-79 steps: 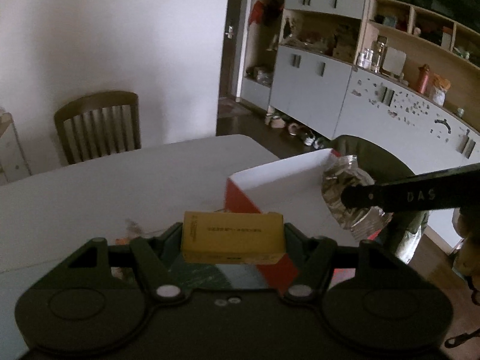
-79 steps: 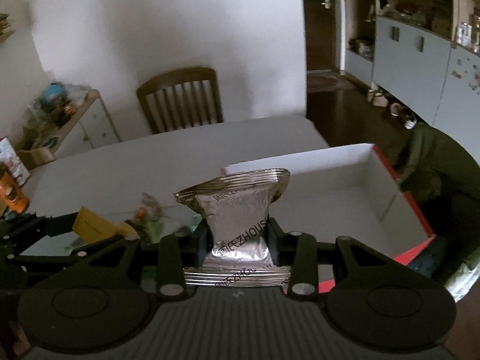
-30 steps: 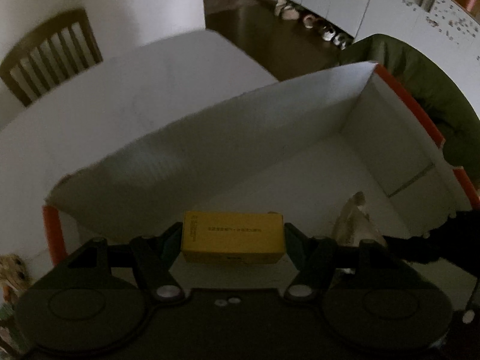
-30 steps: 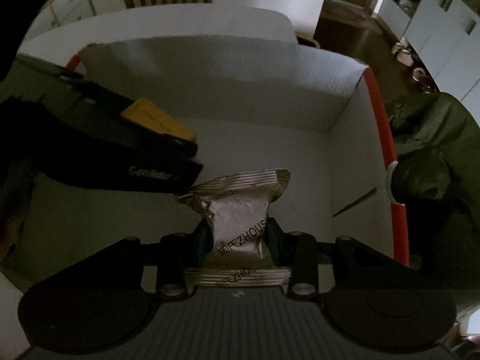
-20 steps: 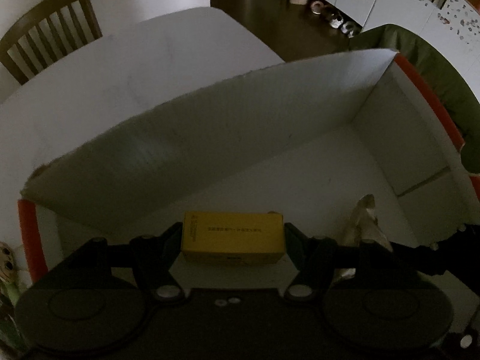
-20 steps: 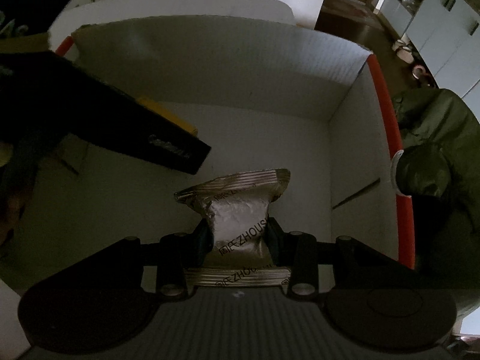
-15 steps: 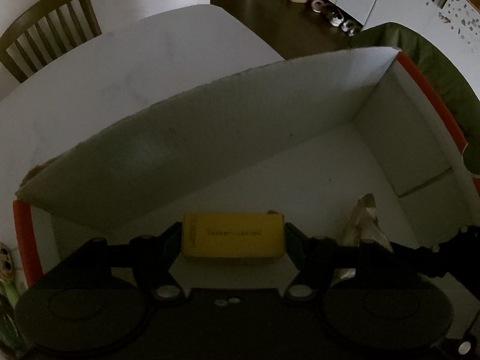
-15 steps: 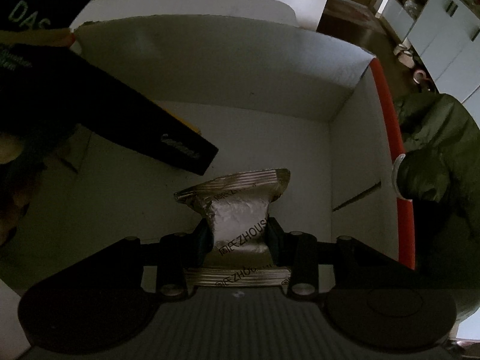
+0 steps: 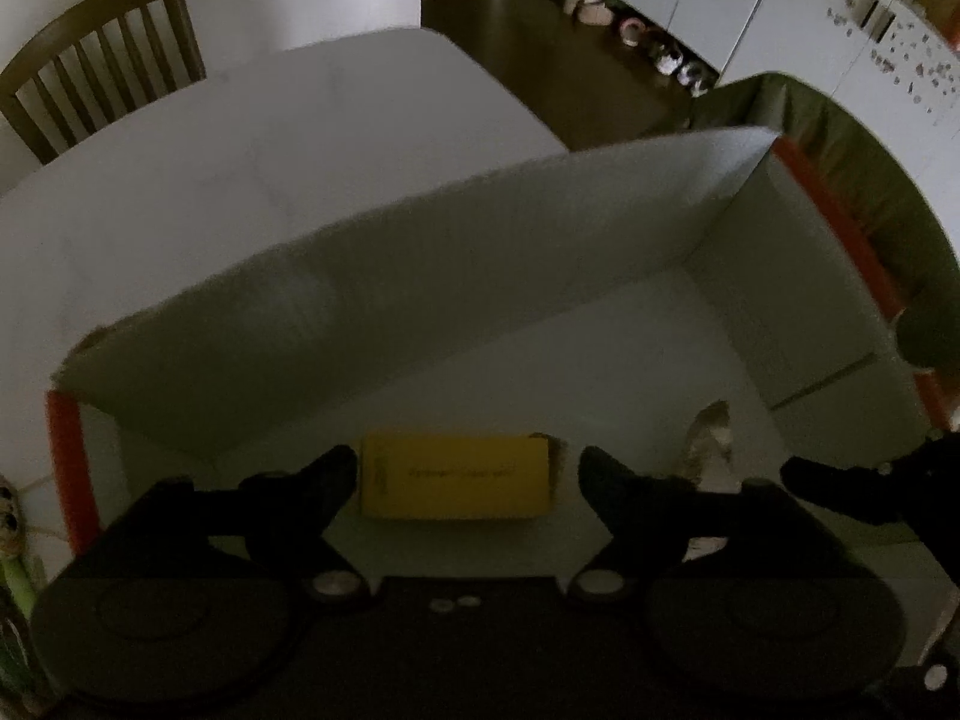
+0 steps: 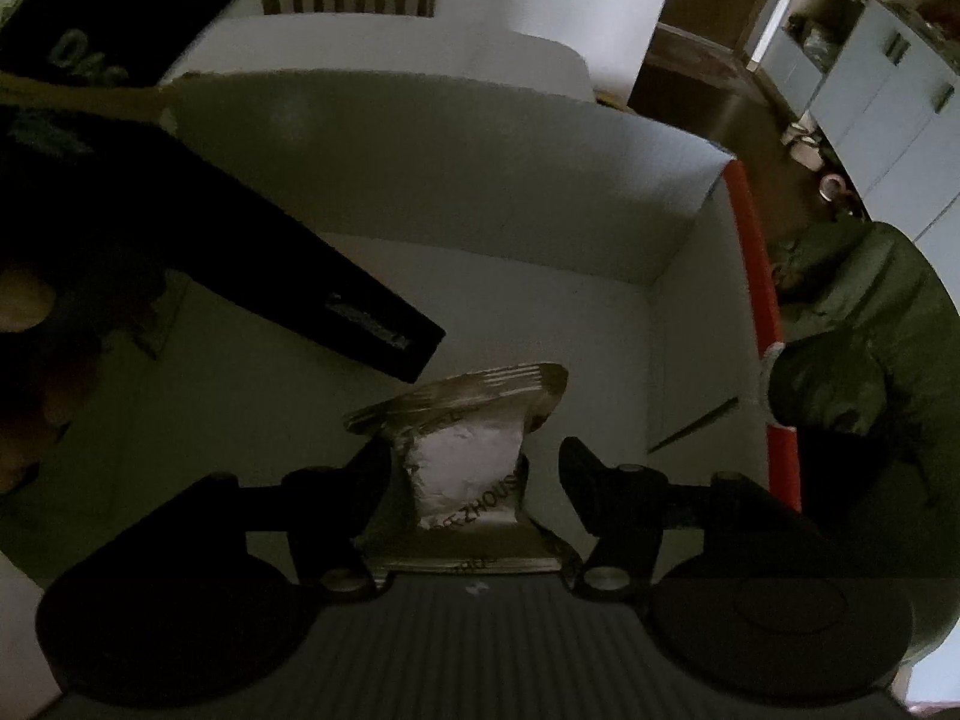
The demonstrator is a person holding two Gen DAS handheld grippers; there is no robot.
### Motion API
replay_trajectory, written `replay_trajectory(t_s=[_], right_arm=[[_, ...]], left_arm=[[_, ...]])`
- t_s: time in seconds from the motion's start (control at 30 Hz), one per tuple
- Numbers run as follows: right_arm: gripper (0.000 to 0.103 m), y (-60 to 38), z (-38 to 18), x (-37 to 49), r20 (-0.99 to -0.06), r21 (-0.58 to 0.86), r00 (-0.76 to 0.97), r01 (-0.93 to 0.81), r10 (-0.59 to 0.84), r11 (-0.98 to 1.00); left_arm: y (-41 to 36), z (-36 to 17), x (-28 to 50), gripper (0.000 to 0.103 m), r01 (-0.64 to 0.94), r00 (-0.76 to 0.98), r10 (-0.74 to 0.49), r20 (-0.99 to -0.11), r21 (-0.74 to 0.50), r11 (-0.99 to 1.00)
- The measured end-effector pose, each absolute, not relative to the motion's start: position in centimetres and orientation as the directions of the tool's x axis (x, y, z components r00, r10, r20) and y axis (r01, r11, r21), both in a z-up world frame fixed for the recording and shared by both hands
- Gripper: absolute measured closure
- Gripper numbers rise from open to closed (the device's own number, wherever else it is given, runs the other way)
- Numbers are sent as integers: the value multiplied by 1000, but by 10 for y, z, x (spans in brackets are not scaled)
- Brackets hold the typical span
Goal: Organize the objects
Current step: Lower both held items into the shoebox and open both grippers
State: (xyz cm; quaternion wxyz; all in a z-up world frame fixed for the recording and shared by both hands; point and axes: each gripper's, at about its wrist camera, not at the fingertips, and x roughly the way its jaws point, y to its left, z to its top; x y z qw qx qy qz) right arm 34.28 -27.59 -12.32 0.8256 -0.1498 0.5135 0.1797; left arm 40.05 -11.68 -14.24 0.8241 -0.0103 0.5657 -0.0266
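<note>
- The left gripper [image 9: 465, 471] stands with its jaws spread wide inside a white cardboard box [image 9: 420, 276]; a small yellow carton [image 9: 456, 483] lies between the fingers, with a gap visible at the right finger and the left finger just beside its end.
- The right gripper [image 10: 474, 462] is also parted; its right finger stands clear of a silver foil pouch [image 10: 465, 450], while its left finger is touching or just beside the pouch's crumpled side, which of the two cannot be told.
- In the left wrist view, the pouch's edge pokes up at 3 o'clock of the yellow carton, both low in the box.
- The box has red-orange rims [image 10: 753, 264] and sits on a white table [image 9: 240, 156].
- A wooden chair [image 9: 102, 60] stands at 11 o'clock beyond the table; an olive-green jacket [image 10: 864, 360] lies at 3 o'clock just outside the box.
</note>
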Motion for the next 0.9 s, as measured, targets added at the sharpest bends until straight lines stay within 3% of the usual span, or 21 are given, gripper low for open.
replay_trajectory(t_s=[0.27, 0.7, 0.9], right_arm=[[42, -289, -98, 325, -868, -12, 456, -415, 196, 910], [42, -307, -46, 284, -795, 94, 528, -378, 298, 921], [33, -307, -30, 270, -758, 142, 554, -377, 345, 915]], left_arm=[[-109, -107, 377, 25, 60, 440, -94, -893, -76, 995], [-116, -49, 317, 23, 129, 602, -168, -780, -113, 985], [-97, -34, 284, 18, 120, 656, -150, -740, -94, 988]])
